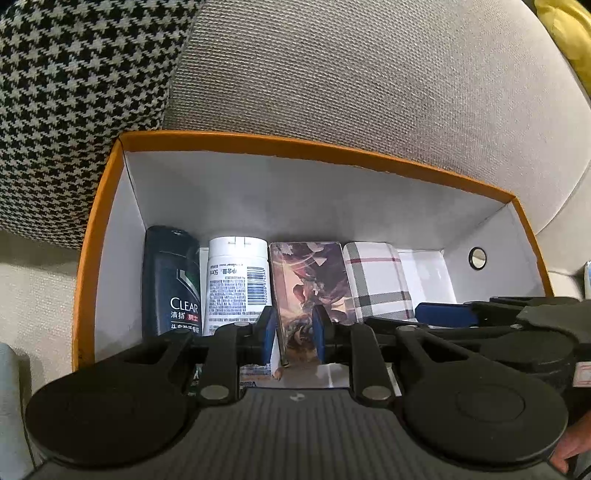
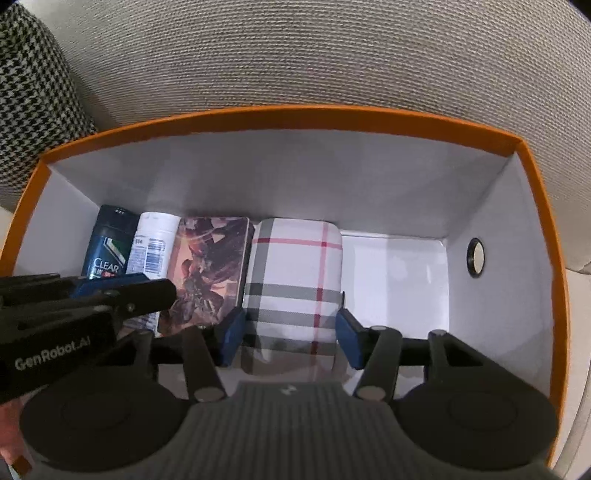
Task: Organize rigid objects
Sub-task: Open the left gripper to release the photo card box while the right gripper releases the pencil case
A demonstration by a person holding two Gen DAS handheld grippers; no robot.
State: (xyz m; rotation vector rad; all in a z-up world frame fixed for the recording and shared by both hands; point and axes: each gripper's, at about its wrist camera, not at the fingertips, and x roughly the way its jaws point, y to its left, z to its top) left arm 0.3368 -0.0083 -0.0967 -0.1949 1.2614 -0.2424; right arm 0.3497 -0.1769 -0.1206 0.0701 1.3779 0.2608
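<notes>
An orange box (image 1: 92,236) with a white inside holds a row of things: a dark Clear bottle (image 1: 171,280), a white bottle (image 1: 236,280), an illustrated card box (image 1: 310,280) and a plaid case (image 1: 378,280). My left gripper (image 1: 293,334) straddles the card box, its blue pads close to the box's sides. In the right wrist view my right gripper (image 2: 290,338) straddles the plaid case (image 2: 295,280), with a small gap showing at the right pad. The box (image 2: 546,229), Clear bottle (image 2: 109,243), white bottle (image 2: 153,247) and card box (image 2: 210,266) show there too.
The box sits on a grey fabric sofa (image 1: 369,74) beside a houndstooth cushion (image 1: 74,92). The box's right part (image 2: 399,280) holds nothing; a round hole (image 2: 475,257) is in its right wall. Something yellow (image 1: 565,26) lies at the top right.
</notes>
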